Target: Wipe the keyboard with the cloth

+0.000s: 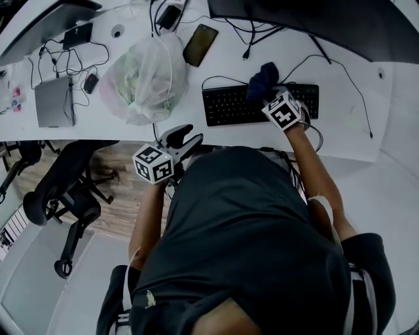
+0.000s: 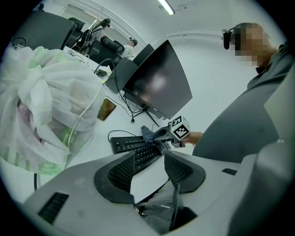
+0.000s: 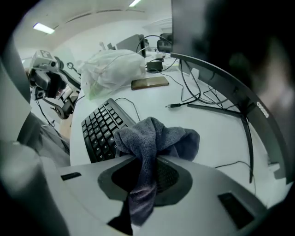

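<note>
A black keyboard (image 1: 229,105) lies on the white desk (image 1: 340,131) in front of me. My right gripper (image 1: 267,91) hangs over the keyboard's right half, pointing steeply down. It is shut on a dark blue cloth (image 1: 262,78). In the right gripper view the cloth (image 3: 154,136) bunches out between the jaws, above the keyboard (image 3: 99,126). My left gripper (image 1: 188,139) stays at the desk's front edge, left of the keyboard. It is open with nothing between its fingers (image 2: 122,170). From the left gripper view the keyboard (image 2: 129,146) and the cloth (image 2: 147,133) lie ahead.
A filled white plastic bag (image 1: 147,78) sits on the desk left of the keyboard. A phone (image 1: 200,44) lies behind it. A dark monitor (image 1: 314,19) stands at the back, with cables around it. A grey device (image 1: 52,101) is far left, and an office chair (image 1: 65,190) stands below the desk.
</note>
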Available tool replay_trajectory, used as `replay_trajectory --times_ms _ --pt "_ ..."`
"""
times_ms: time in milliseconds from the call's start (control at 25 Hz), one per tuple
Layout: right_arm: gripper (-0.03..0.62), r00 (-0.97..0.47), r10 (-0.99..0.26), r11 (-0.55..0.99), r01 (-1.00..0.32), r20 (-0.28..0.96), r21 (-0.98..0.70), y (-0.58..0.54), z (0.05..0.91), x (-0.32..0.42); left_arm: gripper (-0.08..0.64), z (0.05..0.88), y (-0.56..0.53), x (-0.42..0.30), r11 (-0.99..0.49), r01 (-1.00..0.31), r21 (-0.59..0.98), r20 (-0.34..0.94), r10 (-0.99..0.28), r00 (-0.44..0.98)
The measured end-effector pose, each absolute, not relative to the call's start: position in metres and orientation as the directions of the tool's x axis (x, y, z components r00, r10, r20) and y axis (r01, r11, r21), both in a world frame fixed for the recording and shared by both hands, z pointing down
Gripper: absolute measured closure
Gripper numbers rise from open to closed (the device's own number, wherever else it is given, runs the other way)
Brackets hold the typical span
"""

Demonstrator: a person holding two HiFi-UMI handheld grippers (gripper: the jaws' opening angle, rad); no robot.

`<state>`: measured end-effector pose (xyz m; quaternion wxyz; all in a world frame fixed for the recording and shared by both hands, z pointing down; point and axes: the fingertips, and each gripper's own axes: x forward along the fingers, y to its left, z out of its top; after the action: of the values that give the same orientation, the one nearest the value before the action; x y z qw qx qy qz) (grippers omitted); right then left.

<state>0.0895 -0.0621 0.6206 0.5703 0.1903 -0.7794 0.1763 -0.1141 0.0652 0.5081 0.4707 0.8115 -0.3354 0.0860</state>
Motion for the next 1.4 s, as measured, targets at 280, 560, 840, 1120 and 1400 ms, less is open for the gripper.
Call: replay_trajectory --times_ms 280,560,840,1120,1400 --pt "0.528 -0.325 -0.235 0.948 -0.286 0.916 0.141 -0.088 0.621 0.02 0.385 0.533 0.045 -0.129 -0.315 -0.69 0.651 0.507 -0.496 0.705" --pt "0.528 -0.357 -0.148 0.95 -0.312 0.922 0.032 -0.067 0.619 0.037 0.385 0.571 0.052 -0.14 -0.214 -0.712 0.669 0.553 -0.498 0.668" --pt "0.526 -0.147 -0.312 0.891 -0.388 0.939 0.235 -0.108 0.604 0.144 0.385 0.577 0.07 -0.12 -0.196 -0.694 0.692 0.543 -0.492 0.68" --pt "0.526 -0.402 -0.013 1.0 -0.014 0.916 0.008 -0.007 0.62 -0.031 0.385 0.565 0.071 -0.116 -0.228 -0.699 0.678 0.531 -0.506 0.68" --pt "0.528 -0.169 -0.124 0.933 -0.355 0.978 0.057 -0.063 0.623 0.124 0.385 0.557 0.088 -0.142 -0.186 -0.717 0.672 0.522 -0.567 0.637"
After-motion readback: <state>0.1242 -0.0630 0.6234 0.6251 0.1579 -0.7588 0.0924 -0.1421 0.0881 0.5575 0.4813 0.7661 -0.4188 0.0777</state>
